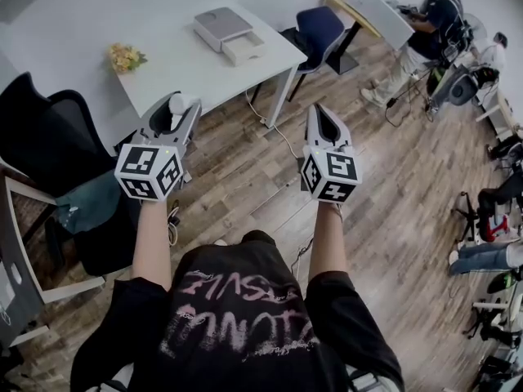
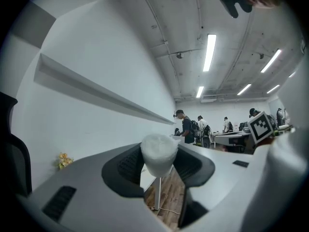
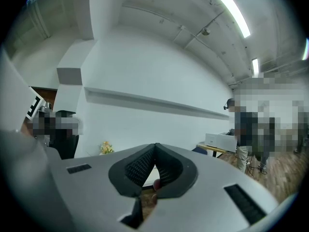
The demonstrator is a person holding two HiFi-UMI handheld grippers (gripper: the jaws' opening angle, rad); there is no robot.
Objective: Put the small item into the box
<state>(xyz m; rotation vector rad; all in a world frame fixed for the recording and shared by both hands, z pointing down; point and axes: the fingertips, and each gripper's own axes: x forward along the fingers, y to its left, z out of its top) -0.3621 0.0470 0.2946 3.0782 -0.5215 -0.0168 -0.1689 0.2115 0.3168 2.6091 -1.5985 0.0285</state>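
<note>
Pink shirt lettering (image 1: 233, 309) is illegible; left tool (image 1: 176, 109) clamps white wrapped item (image 2: 158, 153), right tool (image 1: 321, 114) is closed.

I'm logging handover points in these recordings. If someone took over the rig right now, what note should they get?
Left gripper: shut on the small white item, held level in the air.
Right gripper: shut, nothing between its jaws, level beside the left one.
Box: on the white table ahead, beyond both grippers and touching neither.
Done: the item is in the grip.
Left: carry it over to the box, set it inside, and open the jaws.
</note>
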